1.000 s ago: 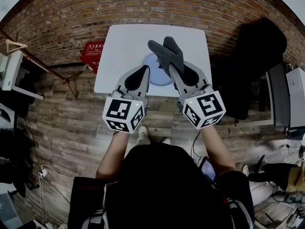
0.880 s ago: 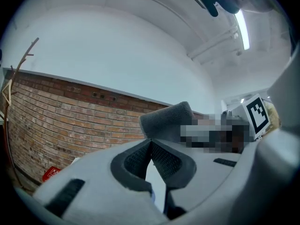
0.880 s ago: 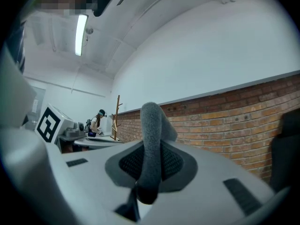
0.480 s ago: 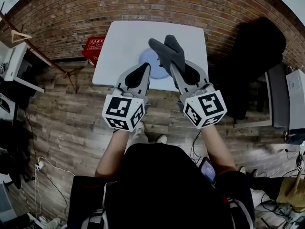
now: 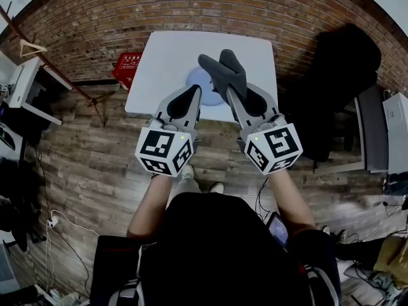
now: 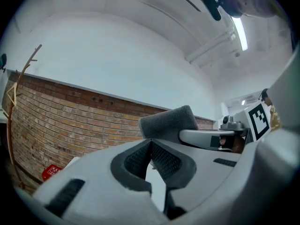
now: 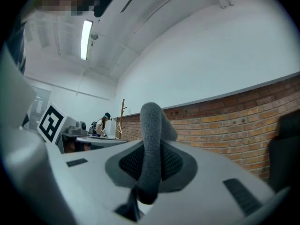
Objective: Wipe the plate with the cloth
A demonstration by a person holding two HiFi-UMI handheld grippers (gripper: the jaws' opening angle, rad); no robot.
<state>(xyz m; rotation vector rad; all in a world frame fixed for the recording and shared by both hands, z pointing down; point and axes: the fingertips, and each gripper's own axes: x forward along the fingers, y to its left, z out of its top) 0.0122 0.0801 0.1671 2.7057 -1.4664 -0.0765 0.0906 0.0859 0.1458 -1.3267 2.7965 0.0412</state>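
A pale blue plate (image 5: 196, 80) lies on the white table (image 5: 167, 62), partly hidden behind a dark grey cloth (image 5: 223, 71). My right gripper (image 5: 231, 92) is shut on that cloth, which stands up from the jaws as a folded grey roll (image 7: 152, 149) in the right gripper view. The cloth (image 6: 168, 123) also shows past my left jaws in the left gripper view. My left gripper (image 5: 192, 94) is shut with nothing between its pads, held over the table's near edge just left of the plate.
A red crate (image 5: 127, 69) sits on the wooden floor left of the table. A brick wall (image 5: 210, 8) runs behind the table. A black chair (image 5: 341, 75) stands to the right, shelving (image 5: 19, 94) to the left. A person (image 7: 101, 125) works at a far desk.
Both grippers and the cloth have kept their pose while the view has shifted a little; table and plate sit slightly higher and nearer the grippers than a second ago.
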